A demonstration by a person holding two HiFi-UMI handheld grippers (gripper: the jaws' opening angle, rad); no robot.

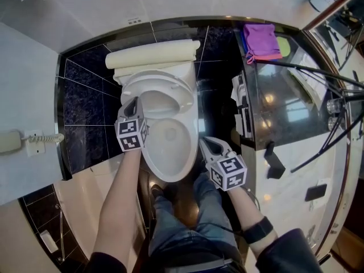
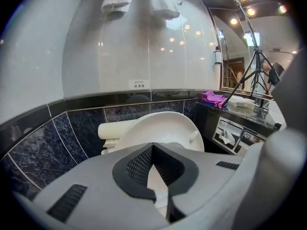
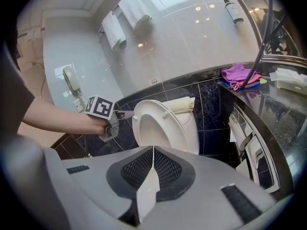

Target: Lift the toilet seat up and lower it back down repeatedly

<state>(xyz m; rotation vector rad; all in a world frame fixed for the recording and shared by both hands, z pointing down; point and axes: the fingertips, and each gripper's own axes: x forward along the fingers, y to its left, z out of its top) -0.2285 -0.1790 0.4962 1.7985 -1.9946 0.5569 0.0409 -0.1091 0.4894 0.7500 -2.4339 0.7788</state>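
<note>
1. Evidently mid-cycle, judging by the white oval plastic toilet seat (image 1: 153, 79) standing raised off the white ceramic bowl (image 1: 183, 164), tipped back toward the cream-coloured cistern (image 1: 153, 56), with its underside and small bumpers facing forward.
2. Cannot tell whether the seat leans on the cistern or stops just short of it.
3. Reads as the top of a lift or the very start of a lowering; gives no sure way to choose between the two from one moment.
4. Finds the left gripper (image 1: 135, 102) at the seat's left edge, tips right at the rim; looks like contact in the right gripper view, though a push and a bare touch cannot be told apart.
5. Shows that claw pressed together at the tips and pinching nothing, with the seat beyond the jaws and not between them.
6. Finds the right gripper (image 1: 205, 143) off the right front of the bowl, well apart from the seat and taking no part in the handling.
7. Shows its claw likewise pressed together and empty.
8. Counts as done, by this evidence: one lift at least, with the bowl's rim bare below.
9. Leaves to do: bringing the seat down onto the bowl rim, then further lifts and lowerings; offers no clue to how many rounds are already complete.
10. Suggests care on the way down, since closed tips at the rim can only nudge or steady, not grip, and a slipped seat would probably drop hard.
</note>
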